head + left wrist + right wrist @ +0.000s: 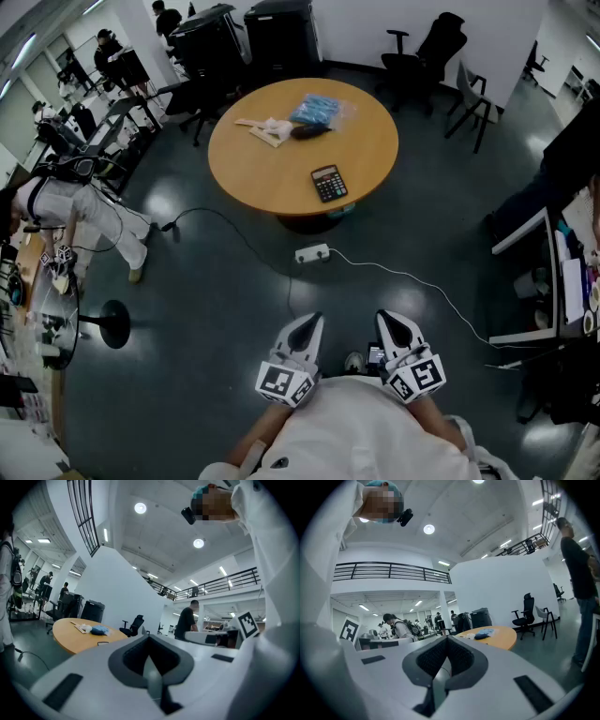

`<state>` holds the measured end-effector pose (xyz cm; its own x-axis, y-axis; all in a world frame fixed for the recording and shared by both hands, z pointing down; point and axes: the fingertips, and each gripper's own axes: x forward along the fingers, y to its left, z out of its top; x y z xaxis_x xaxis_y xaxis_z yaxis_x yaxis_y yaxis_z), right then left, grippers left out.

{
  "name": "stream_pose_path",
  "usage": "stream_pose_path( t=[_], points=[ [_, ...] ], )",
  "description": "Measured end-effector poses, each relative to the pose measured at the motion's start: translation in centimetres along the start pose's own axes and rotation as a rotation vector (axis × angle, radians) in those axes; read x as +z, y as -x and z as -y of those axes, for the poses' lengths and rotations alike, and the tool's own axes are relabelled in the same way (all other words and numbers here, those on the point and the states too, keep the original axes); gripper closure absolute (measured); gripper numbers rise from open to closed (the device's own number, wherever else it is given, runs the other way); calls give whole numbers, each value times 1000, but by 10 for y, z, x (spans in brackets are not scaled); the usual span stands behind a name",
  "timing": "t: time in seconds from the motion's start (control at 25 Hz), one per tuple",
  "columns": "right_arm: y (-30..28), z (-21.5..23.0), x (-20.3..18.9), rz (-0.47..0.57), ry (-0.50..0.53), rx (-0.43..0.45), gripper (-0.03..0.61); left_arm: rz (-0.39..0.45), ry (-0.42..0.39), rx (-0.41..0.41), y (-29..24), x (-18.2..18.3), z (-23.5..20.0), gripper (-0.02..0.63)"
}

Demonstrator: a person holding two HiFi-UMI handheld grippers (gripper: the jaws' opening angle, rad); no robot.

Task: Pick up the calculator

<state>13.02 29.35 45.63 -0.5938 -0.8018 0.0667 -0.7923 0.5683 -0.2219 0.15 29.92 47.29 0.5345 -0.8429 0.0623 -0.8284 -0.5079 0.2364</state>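
Note:
The black calculator point(328, 183) lies flat near the front edge of the round wooden table point(272, 173). In the left gripper view the calculator point(103, 643) is a small dark patch on the far tabletop point(75, 637). Both grippers are held close to my body, well short of the table and over the floor. My left gripper point(309, 322) has its jaws pressed together with nothing between them, as the left gripper view point(149, 667) also shows. My right gripper point(386, 319) looks the same, shut and empty point(443, 667). The right gripper view does not show the calculator.
A blue bag point(321, 110), a dark object point(307, 132) and white pieces point(267, 129) lie on the table's far side. A white power strip point(312, 252) with cables lies on the floor before the table. A person point(66, 202) stands left; office chairs point(427, 52) stand behind; a desk point(553, 272) is right.

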Motion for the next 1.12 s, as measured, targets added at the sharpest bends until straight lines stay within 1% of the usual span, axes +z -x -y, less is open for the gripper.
stream_pose_path(
  t=[0.24,0.44,0.6,0.76,0.92,1.04,1.12],
  points=[
    [-1,1,2,-2,-6,4,563,-6,3,-3,-2,1,0,607],
    [-4,10,3,-1,-6,13,563,-11,4,-7,-11,-4,3,607],
    [-9,21,9,13,-33,18,563,-19,10,16,-22,-5,-1,607],
    [-19,39,11,6,-32,32,563,-27,21,46,-38,-9,-10,607],
    [-38,60,12,1,1,64,563,-18,10,95,-61,-11,-30,607],
    [-64,77,7,-17,-9,81,563,-16,16,133,-83,-10,-59,607],
    [-83,83,3,-28,-17,89,563,-24,25,143,-97,-13,-83,607]
  ],
)
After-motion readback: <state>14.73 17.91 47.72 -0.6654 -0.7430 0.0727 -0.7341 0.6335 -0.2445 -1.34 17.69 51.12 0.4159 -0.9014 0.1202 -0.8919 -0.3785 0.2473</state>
